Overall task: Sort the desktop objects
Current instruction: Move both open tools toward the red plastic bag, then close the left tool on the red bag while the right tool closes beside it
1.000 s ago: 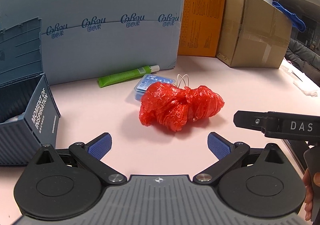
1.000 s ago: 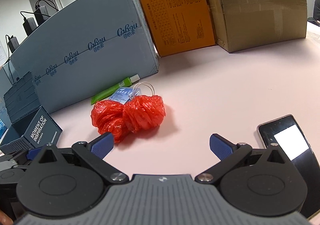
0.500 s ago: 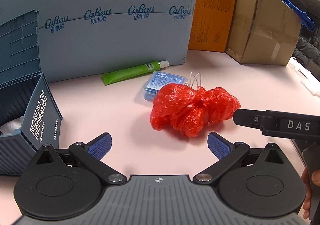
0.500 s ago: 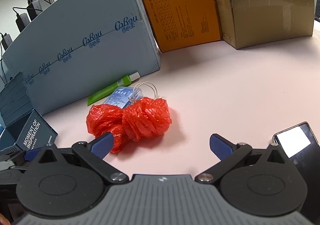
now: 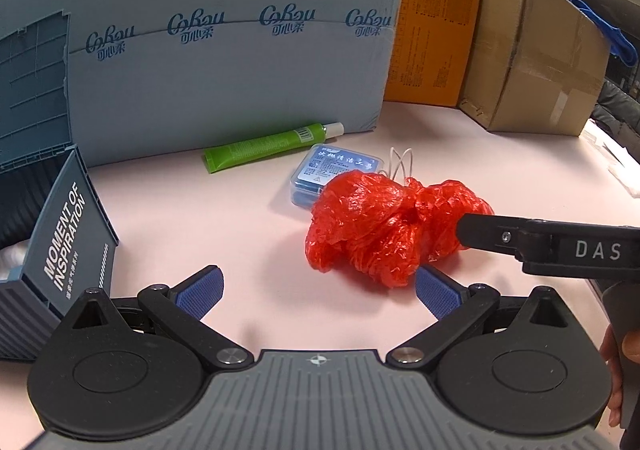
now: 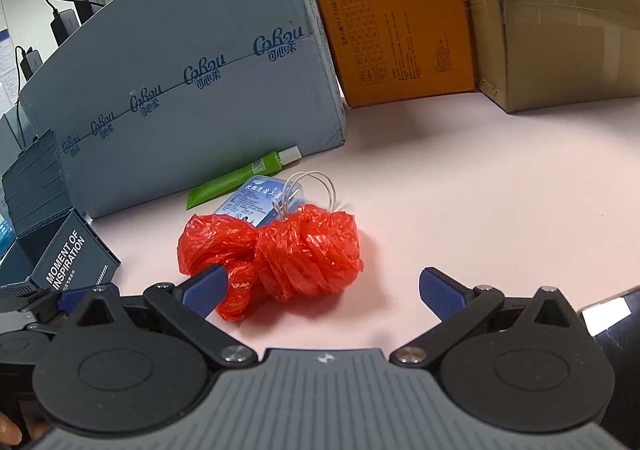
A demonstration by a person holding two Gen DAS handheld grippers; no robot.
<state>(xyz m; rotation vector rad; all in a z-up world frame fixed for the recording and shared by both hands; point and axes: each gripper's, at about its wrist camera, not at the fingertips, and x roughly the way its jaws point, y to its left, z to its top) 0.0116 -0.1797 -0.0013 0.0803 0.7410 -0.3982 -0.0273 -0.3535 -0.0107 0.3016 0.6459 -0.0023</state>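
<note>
A crumpled red plastic bag (image 5: pixel 376 226) lies on the pink table, also in the right wrist view (image 6: pixel 280 254). Behind it lie a blue flat case (image 5: pixel 336 170) with a white loop and a green tube (image 5: pixel 268 144). My left gripper (image 5: pixel 318 290) is open, just short of the bag, its right fingertip (image 5: pixel 434 290) near the bag's front edge. My right gripper (image 6: pixel 324 290) is open with the bag's near side between its fingers; its left fingertip (image 6: pixel 204 288) touches the bag. One finger of it reaches in from the right in the left wrist view (image 5: pixel 540 242).
A dark blue storage box (image 5: pixel 44 234) marked "MOMENT OF INSPIRATION" stands open at the left. A large grey-blue carton (image 5: pixel 224 50), an orange box (image 5: pixel 432 30) and a brown carton (image 5: pixel 540 58) line the back. A phone (image 6: pixel 612 326) lies at the right.
Both grippers have moved forward toward the red bag. The right gripper's fingers now reach around the bag's near side. Both stay open.
</note>
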